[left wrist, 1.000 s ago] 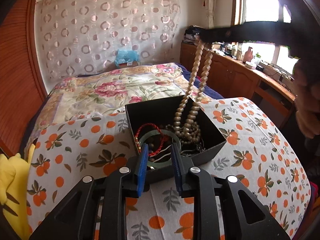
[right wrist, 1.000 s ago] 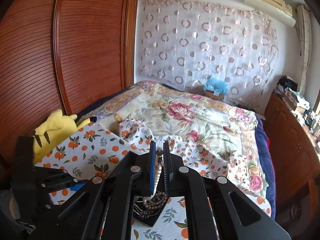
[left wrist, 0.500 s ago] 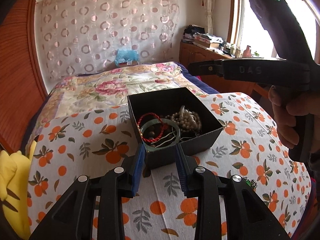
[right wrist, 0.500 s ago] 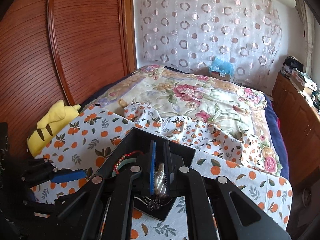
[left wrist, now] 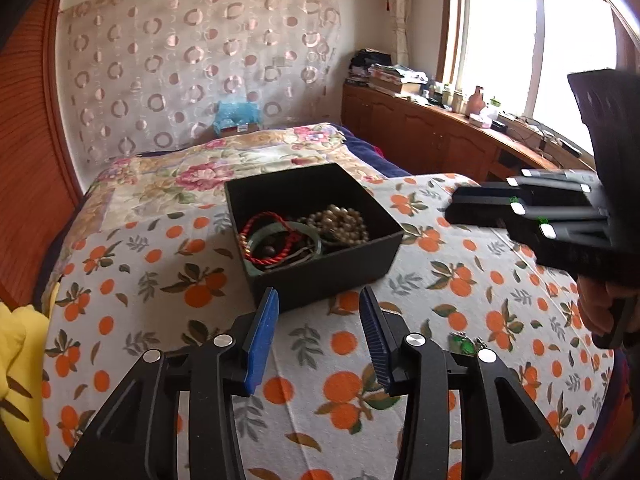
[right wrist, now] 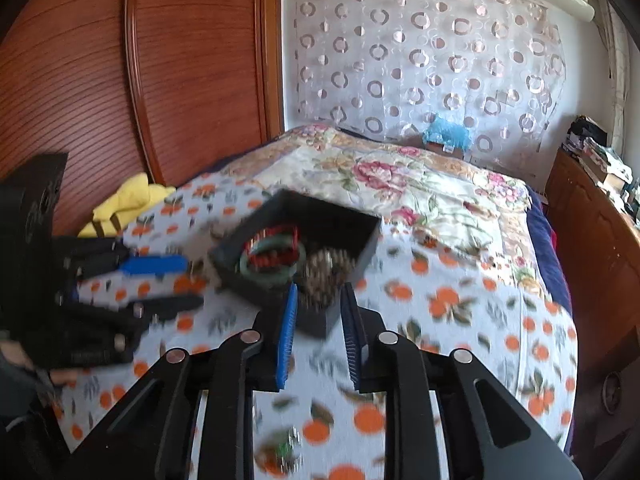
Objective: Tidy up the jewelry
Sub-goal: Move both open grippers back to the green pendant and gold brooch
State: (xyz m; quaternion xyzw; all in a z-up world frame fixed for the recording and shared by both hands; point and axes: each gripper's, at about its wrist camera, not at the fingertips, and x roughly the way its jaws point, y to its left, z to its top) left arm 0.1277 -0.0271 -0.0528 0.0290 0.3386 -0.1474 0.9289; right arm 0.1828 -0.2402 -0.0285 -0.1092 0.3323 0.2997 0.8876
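A black open box (left wrist: 320,280) sits on the orange-print cloth (left wrist: 140,280). In it lie a beige bead necklace (left wrist: 340,220), a green bangle (left wrist: 280,236) and a red cord bracelet (left wrist: 268,240). My left gripper (left wrist: 318,300) is open and empty, just in front of the box. My right gripper (right wrist: 318,292) is open and empty, above the box's (right wrist: 360,252) near corner; it also shows at the right in the left wrist view (left wrist: 472,204). A small green trinket (left wrist: 460,340) lies on the cloth near the left gripper, blurred in the right wrist view (right wrist: 284,450).
A flowered quilt (left wrist: 240,160) covers the bed beyond the cloth. A yellow plush toy (left wrist: 16,352) lies at the left edge. A wooden wardrobe (right wrist: 160,80) stands on the left, and a cluttered wooden counter (left wrist: 440,120) runs under the window.
The right gripper lowered the bead necklace into the box, opened and pulled back toward the right. The left gripper opened wider and drew back from the box.
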